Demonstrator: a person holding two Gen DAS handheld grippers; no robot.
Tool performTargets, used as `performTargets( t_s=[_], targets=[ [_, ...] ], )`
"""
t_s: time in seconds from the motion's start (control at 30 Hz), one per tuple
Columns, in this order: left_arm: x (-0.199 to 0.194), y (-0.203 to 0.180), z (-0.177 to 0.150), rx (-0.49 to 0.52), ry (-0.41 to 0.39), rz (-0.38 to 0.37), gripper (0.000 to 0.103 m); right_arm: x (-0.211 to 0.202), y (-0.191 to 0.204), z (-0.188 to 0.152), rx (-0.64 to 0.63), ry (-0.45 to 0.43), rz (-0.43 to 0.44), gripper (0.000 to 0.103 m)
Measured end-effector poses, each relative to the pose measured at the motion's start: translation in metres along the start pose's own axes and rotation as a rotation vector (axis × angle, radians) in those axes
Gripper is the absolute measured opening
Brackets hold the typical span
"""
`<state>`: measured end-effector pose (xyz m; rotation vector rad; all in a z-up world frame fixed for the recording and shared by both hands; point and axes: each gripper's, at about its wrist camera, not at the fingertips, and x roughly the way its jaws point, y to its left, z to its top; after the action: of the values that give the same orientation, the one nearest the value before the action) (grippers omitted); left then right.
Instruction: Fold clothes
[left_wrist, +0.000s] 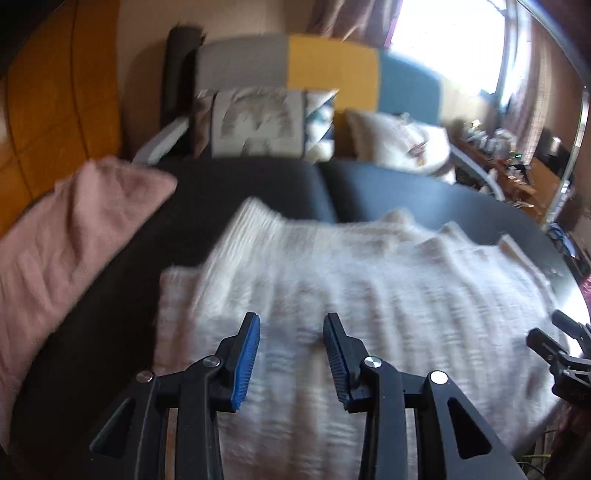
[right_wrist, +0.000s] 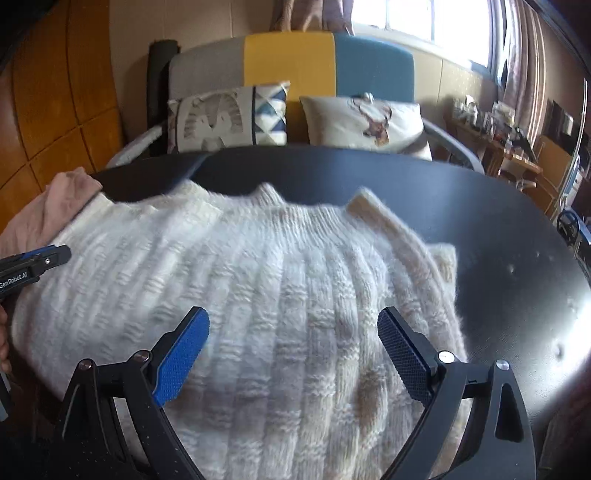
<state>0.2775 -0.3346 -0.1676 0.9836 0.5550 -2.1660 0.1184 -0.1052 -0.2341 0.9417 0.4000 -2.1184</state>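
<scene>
A white ribbed knit sweater (left_wrist: 351, 280) (right_wrist: 266, 280) lies spread on a dark round table (left_wrist: 258, 188) (right_wrist: 498, 229). My left gripper (left_wrist: 291, 325) hovers over the sweater's near part, open, with nothing between its fingers. My right gripper (right_wrist: 293, 321) is wide open above the sweater's near middle, also holding nothing. The right gripper shows at the right edge of the left wrist view (left_wrist: 554, 332), and the left gripper's tip shows at the left edge of the right wrist view (right_wrist: 55, 254). A pink garment (left_wrist: 66, 236) (right_wrist: 55, 206) lies on the table to the left of the sweater.
Behind the table stands a sofa (right_wrist: 295, 59) with grey, yellow and blue panels and two patterned cushions (right_wrist: 229, 118) (right_wrist: 365, 122). A cluttered wooden shelf (right_wrist: 509, 140) is at the right under a bright window. Orange wall panels (left_wrist: 55, 92) are at the left.
</scene>
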Motion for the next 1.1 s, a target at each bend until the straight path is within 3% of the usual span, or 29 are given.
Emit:
performTargets(
  t_s=[0.17,0.5,0.67,0.83,1.1],
  targets=[
    [0.005,0.012,-0.012,-0.021,-0.037,-0.046,0.04,0.008,-0.012,-0.01,0.028,-0.012,0.053,0.096],
    [-0.006,0.008,0.016,-0.031,-0.031,-0.06,0.04,-0.004,-0.011,0.04,0.013,-0.02,0.014,0.097],
    [0.011,0.002,0.036,-0.022,-0.021,-0.024,0.04,0.037,-0.028,0.067,0.042,0.024,-0.05,0.097],
    [0.045,0.013,0.039,-0.052,0.053,0.009,0.04,0.073,-0.045,0.068,0.033,0.116,-0.1,0.097],
    [0.051,0.02,0.026,0.005,-0.026,-0.017,0.04,0.083,-0.065,0.058,0.097,0.139,-0.062,0.1]
  ],
)
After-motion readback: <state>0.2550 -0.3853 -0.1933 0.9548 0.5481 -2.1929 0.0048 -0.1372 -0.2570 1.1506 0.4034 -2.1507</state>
